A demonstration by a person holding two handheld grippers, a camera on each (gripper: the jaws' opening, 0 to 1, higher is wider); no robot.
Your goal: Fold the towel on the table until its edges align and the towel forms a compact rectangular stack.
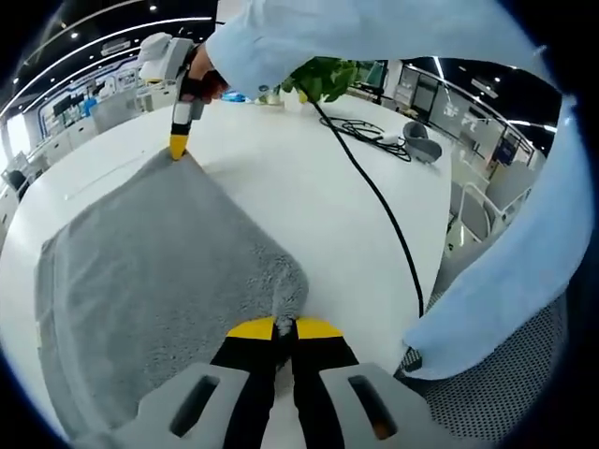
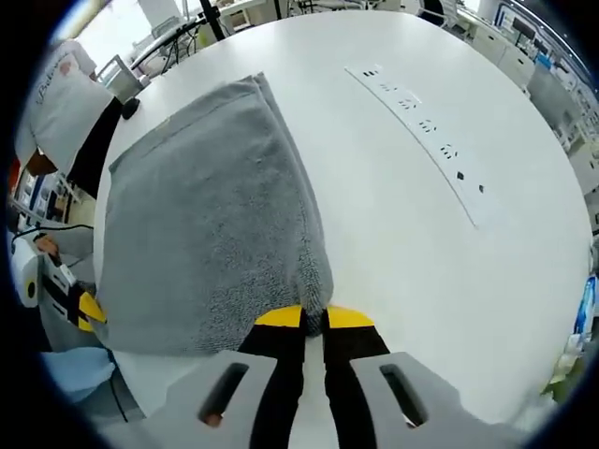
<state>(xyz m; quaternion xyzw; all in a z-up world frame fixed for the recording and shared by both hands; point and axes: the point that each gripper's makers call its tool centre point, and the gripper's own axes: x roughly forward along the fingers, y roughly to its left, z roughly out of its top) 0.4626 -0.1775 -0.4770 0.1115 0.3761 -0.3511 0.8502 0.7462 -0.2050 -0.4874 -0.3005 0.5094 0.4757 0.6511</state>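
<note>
Fingers of your left gripper (image 1: 285,327) and right gripper (image 2: 314,318) each pinch a corner of the grey terry towel (image 1: 159,271) (partly folded); more folds remain on the white round table (image 2: 393,206).

An open-plan office or laboratory hall. Evidence: a large round white table (image 2: 487,281) with a strip of inset power sockets (image 2: 421,126) towards its far edge; a black cable (image 1: 374,192) trailing across the table top; a potted plant (image 1: 328,77) at the table's far edge; rows of linear ceiling lights (image 1: 112,36); white desks and equipment (image 1: 84,108) beyond.
</note>
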